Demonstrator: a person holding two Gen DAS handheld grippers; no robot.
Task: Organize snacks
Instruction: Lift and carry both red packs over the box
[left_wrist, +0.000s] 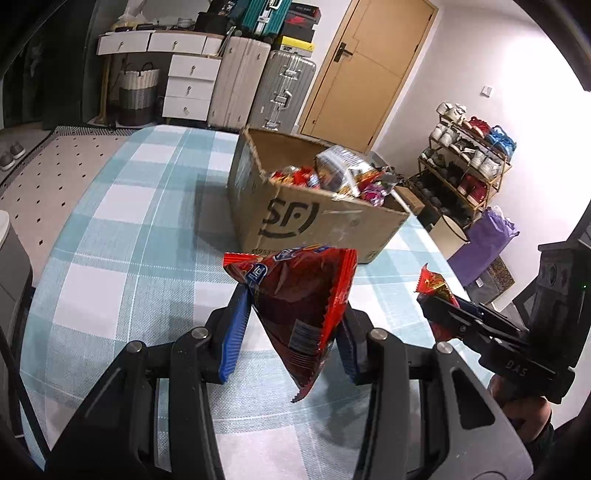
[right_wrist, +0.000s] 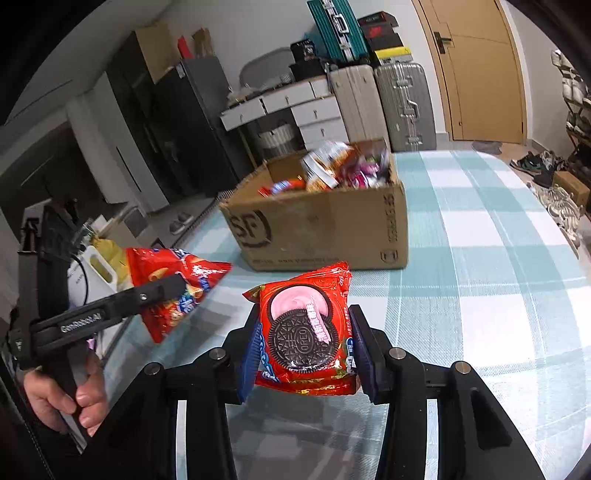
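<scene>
Partly hidden by the right gripper's (right_wrist: 304, 345) blue pads, the Oreo packet (right_wrist: 304, 332) shows only its red face with a pictured cookie, clamped between jaws closed on its sides. Ahead of both jaws stands the cardboard box (right_wrist: 321, 225), heaped with blurred snacks. Held above the checked tablecloth (left_wrist: 110, 240), the left gripper (left_wrist: 291, 317) pinches a crinkled red snack bag (left_wrist: 295, 295), corner hanging down.
</scene>
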